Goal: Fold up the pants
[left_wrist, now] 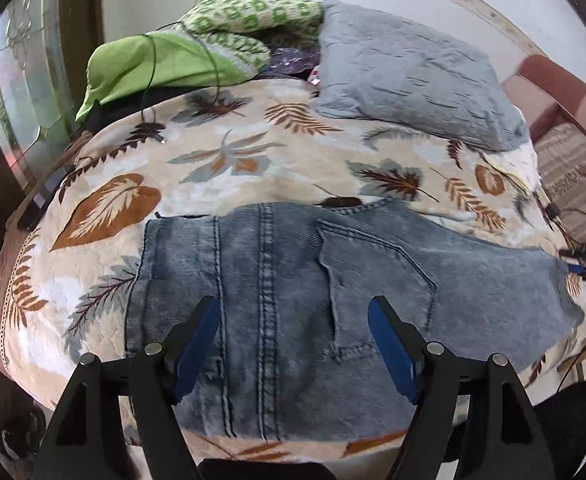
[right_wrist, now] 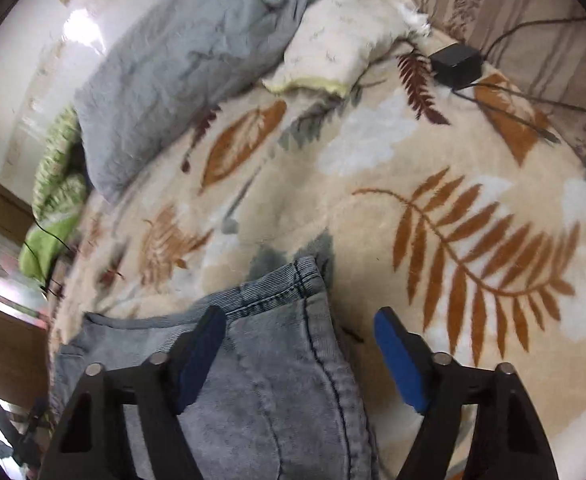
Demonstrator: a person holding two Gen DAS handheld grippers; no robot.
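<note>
— Tool status first, both sides?

— Left tool [left_wrist: 293, 320] hangs above the jeans [left_wrist: 293, 280] with its blue pads [left_wrist: 391, 348] spread apart and nothing pinched between them. Right tool [right_wrist: 299, 334] also stands apart; its left pad lies over the denim, the right one over bare blanket, and neither presses the cloth.

— And the big things?

— A bed covered by a cream blanket with a leaf print [left_wrist: 221, 160], rust and grey fronds all over. On it, toward the wall, lies a grey pillow [left_wrist: 409, 76], with a cream pillow [right_wrist: 341, 36] tucked just beside it.

— Where are the pants?

— Grey-blue jeans lie flat on the blanket at the near edge of the bed, folded into a broad band, back pocket [left_wrist: 373, 272] facing up. The right wrist view shows one folded corner [right_wrist: 293, 292] with its stitched seam.

— Anything smaller?

— A green cloth [left_wrist: 153, 68] and a green-and-white patterned blanket [left_wrist: 245, 16] bunched at the far left, and a black power adapter [right_wrist: 455, 65] with its cable on the bed's right side.
</note>
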